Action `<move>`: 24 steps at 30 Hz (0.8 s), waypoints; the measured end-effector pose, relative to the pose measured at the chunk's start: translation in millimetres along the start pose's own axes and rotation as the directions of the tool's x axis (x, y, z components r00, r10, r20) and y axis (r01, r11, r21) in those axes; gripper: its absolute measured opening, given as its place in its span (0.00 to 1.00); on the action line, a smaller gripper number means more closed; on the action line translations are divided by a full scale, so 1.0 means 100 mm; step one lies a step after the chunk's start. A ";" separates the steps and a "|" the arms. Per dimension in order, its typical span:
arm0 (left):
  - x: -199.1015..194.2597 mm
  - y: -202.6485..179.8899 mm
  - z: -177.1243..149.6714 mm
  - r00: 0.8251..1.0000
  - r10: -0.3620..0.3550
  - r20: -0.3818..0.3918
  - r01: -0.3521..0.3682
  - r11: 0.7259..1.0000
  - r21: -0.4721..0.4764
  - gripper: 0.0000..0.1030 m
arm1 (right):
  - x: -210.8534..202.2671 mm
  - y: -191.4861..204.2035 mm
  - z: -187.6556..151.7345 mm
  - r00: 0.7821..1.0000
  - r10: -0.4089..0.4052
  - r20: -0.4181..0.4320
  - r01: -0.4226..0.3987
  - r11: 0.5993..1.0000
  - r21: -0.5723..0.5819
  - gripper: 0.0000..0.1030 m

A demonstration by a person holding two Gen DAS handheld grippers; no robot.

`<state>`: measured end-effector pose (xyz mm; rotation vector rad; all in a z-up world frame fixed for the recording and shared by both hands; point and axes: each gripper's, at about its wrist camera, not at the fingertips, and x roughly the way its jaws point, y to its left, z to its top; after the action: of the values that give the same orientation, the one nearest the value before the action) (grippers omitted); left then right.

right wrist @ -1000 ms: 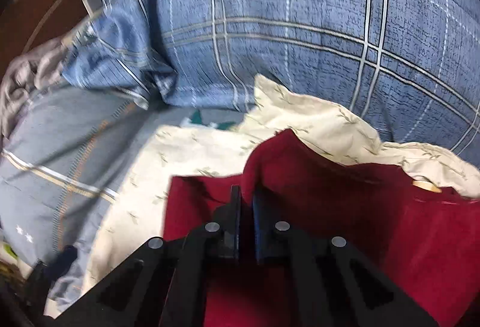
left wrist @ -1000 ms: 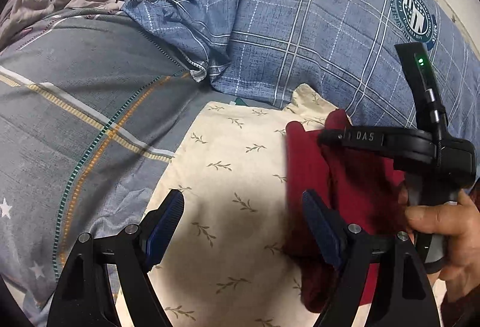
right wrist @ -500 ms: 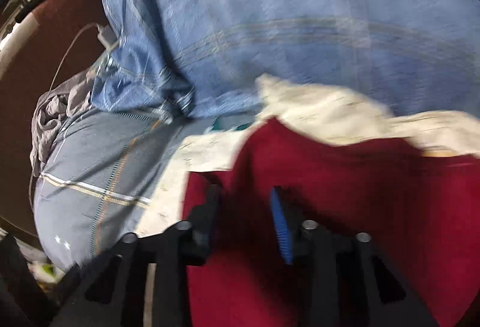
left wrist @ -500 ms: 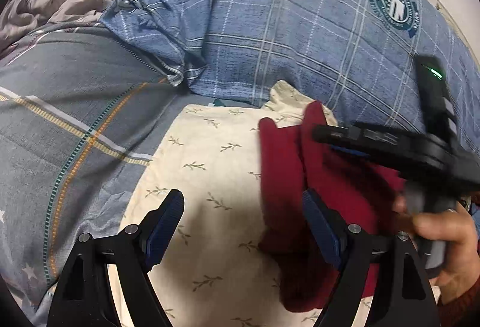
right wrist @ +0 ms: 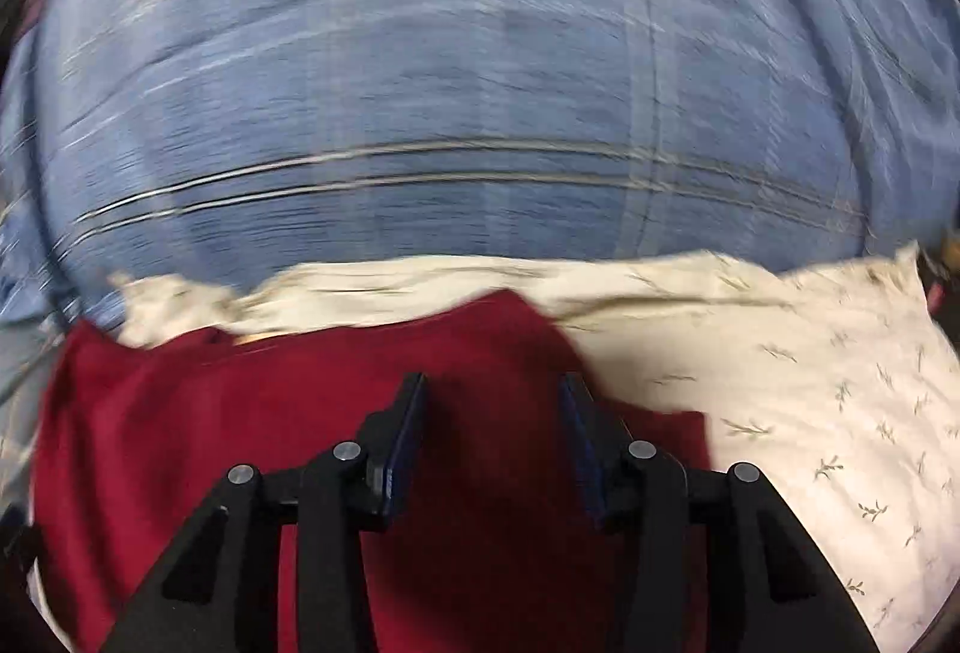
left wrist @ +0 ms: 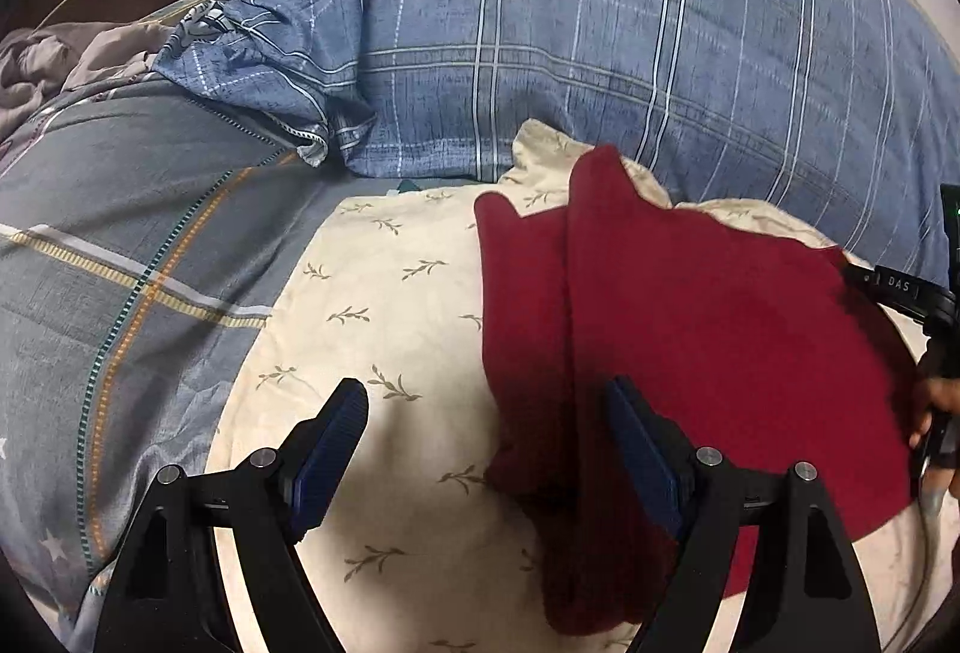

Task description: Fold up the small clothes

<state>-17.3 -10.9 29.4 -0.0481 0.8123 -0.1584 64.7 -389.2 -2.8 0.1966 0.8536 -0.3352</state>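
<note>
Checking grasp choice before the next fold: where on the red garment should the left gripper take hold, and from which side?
Probably the red garment's free left edge, where a narrow flap lies flat on the leaf-print cloth. Come in from the bare cloth side, low, so one finger slips under the edge. The left gripper already stands open astride that edge.

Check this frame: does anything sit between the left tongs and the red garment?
Nothing visible does. The left tongs stand open over the leaf-print cloth, one finger already over the red garment edge.
</note>
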 end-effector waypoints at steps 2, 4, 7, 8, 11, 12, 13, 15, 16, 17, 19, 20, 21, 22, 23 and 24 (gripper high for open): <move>0.02 -0.04 0.01 1.000 0.008 0.003 -0.008 1.000 0.007 0.78 | 0.18 -0.09 -0.01 0.999 0.003 -0.044 -0.002 0.999 0.036 0.44; 0.05 -0.08 0.01 1.000 0.017 0.002 -0.017 1.000 0.017 0.78 | 0.27 -0.15 0.01 0.998 0.031 -0.059 -0.026 0.997 0.077 0.48; 0.09 -0.12 0.00 1.000 0.030 -0.005 -0.030 0.999 0.033 0.79 | 0.30 -0.22 0.03 0.995 0.079 -0.056 -0.073 0.991 0.111 0.51; 0.09 -0.13 0.00 0.999 0.032 -0.006 -0.032 0.999 0.035 0.79 | 0.29 -0.24 0.03 0.995 0.084 -0.050 -0.078 0.990 0.113 0.51; 0.09 -0.14 0.00 0.999 0.033 -0.004 -0.033 0.999 0.036 0.79 | 0.29 -0.26 0.03 0.994 0.101 -0.041 -0.096 0.988 0.119 0.53; 0.09 -0.13 0.00 0.999 0.033 -0.004 -0.033 0.999 0.038 0.79 | 0.28 -0.28 0.03 0.994 0.107 -0.038 -0.102 0.987 0.122 0.55; 0.10 -0.12 0.00 0.999 0.034 -0.003 -0.033 0.999 0.039 0.79 | 0.28 -0.30 0.03 0.993 0.113 -0.035 -0.108 0.986 0.124 0.56; 0.09 -0.11 -0.01 0.999 0.032 -0.005 -0.032 0.999 0.037 0.79 | 0.25 -0.36 0.03 0.992 0.120 -0.028 -0.116 0.985 0.126 0.57; 0.09 -0.11 0.00 1.000 0.030 -0.006 -0.030 0.999 0.035 0.79 | 0.24 -0.37 0.03 0.992 0.125 -0.024 -0.121 0.984 0.127 0.58; 0.09 -0.10 0.00 1.000 0.028 -0.008 -0.028 0.999 0.034 0.79 | 0.21 -0.40 0.01 0.991 0.132 -0.020 -0.128 0.983 0.129 0.59; 0.08 -0.08 0.00 1.000 0.025 -0.009 -0.024 0.999 0.028 0.79 | 0.07 -0.40 -0.04 0.992 0.122 0.003 -0.121 0.982 0.144 0.60; 0.07 -0.08 0.00 1.000 0.023 -0.011 -0.023 0.999 0.026 0.79 | -0.01 -0.41 -0.06 0.993 0.121 0.014 -0.122 0.981 0.148 0.61; 0.07 -0.07 0.00 1.000 0.022 -0.011 -0.022 0.999 0.023 0.79 | -0.10 -0.39 -0.08 0.992 0.123 0.026 -0.126 0.982 0.144 0.61; 0.06 -0.06 0.00 1.000 0.021 -0.012 -0.020 1.000 0.020 0.79 | -0.17 -0.31 -0.11 0.991 0.128 0.037 -0.132 0.983 0.130 0.63; 0.04 -0.06 0.00 1.000 0.018 -0.012 -0.018 1.000 0.016 0.79 | -0.27 -0.22 -0.15 0.990 0.131 0.049 -0.136 0.986 0.098 0.64; 0.03 -0.05 0.01 1.000 0.014 -0.011 -0.014 1.000 0.013 0.79 | -0.36 -0.10 -0.19 0.989 0.136 0.057 -0.139 0.989 0.052 0.66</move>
<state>-15.3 -16.2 28.1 -0.0293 0.8227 -0.1505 25.8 -385.1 12.4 0.2958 0.7741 -0.2345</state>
